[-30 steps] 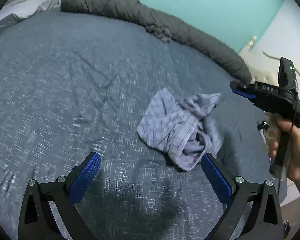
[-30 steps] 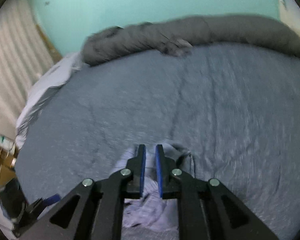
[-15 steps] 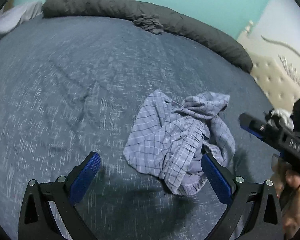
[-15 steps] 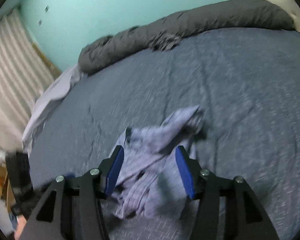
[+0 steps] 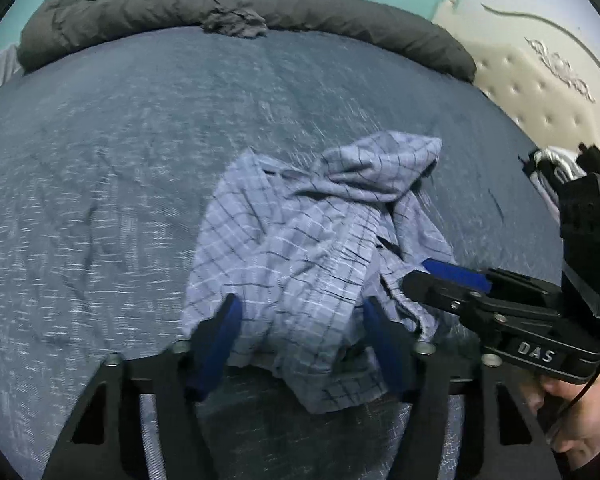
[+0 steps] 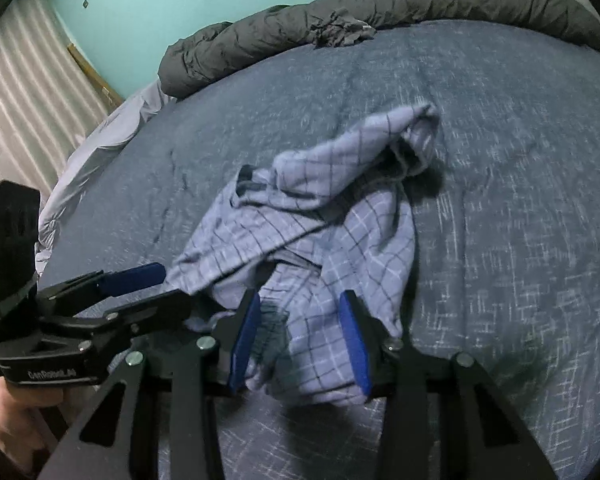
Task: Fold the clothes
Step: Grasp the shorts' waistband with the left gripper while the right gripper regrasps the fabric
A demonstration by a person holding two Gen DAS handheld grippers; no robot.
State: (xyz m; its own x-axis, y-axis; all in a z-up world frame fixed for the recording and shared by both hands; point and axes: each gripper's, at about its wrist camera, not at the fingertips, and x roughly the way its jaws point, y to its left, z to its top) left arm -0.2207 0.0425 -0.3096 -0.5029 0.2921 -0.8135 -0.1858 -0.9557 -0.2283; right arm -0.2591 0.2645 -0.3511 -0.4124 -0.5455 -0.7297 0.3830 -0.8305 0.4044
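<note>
A crumpled light-blue checked garment lies on the dark blue bedspread; it also shows in the right wrist view. My left gripper is open, its blue pads on either side of the garment's near edge, with cloth between them. My right gripper is open too, astride the garment's near right part. The right gripper shows from the side in the left wrist view, touching the cloth's right edge. The left gripper shows at the left of the right wrist view.
A rolled dark grey duvet lies along the far edge of the bed, against a teal wall. A cream tufted headboard stands at the right. A pale sheet and a curtain are at the left.
Both grippers have moved in and down onto the garment. The right gripper, shut a second ago, has opened. The left jaws have narrowed around the cloth.
</note>
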